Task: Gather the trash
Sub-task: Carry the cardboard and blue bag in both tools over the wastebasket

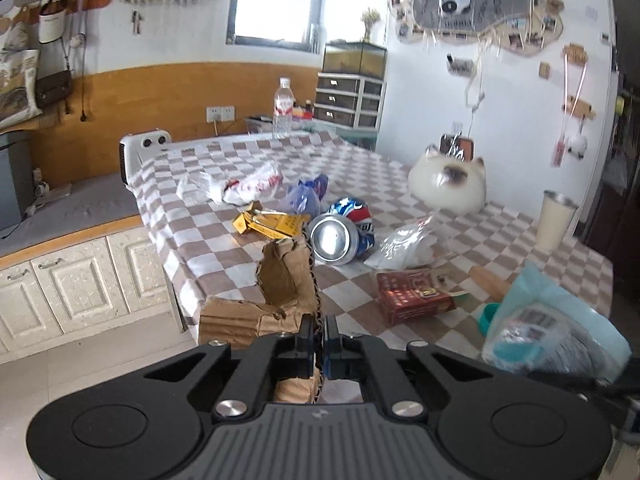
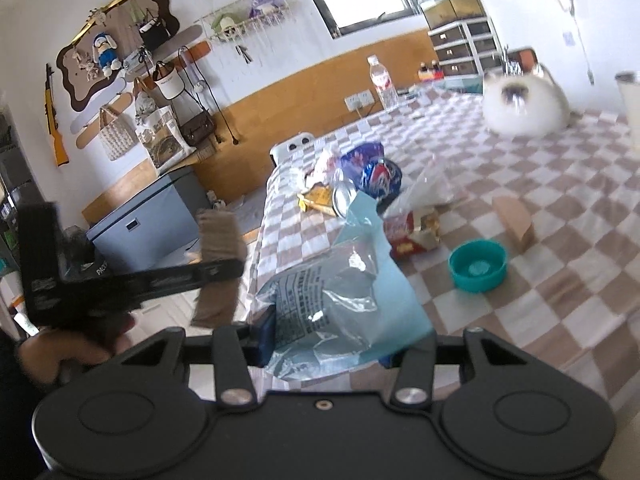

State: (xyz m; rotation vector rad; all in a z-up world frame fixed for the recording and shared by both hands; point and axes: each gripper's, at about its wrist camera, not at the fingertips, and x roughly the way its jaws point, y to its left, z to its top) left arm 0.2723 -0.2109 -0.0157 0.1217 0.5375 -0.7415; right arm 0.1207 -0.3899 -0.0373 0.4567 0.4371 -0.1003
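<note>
Brown-and-white checked tablecloth [image 1: 256, 160] — teal bowl [image 2: 478, 266], seemingly blue-red can [image 1: 344, 232].

I count 2 grippers: my left gripper [image 1: 319, 330] and my right gripper [image 2: 344, 344]. On the checked table [image 1: 360, 168] I see 1 crushed can [image 1: 344, 232], 1 red carton [image 1: 416, 296], 1 yellow carton [image 1: 272, 224], 1 teal bowl [image 2: 478, 266], 1 water bottle [image 1: 283, 109], 1 white cup [image 1: 557, 220] and 1 cat-shaped cushion [image 1: 448, 184]. Cardboard pieces: 2 (1 torn cardboard [image 1: 280, 288], 1 small brown box [image 2: 514, 222]). Plastic bags: 4, as far as blur allows.

Blue wrapper [image 2: 340, 292] (crumpled) in right gripper [image 2: 344, 344]
</note>
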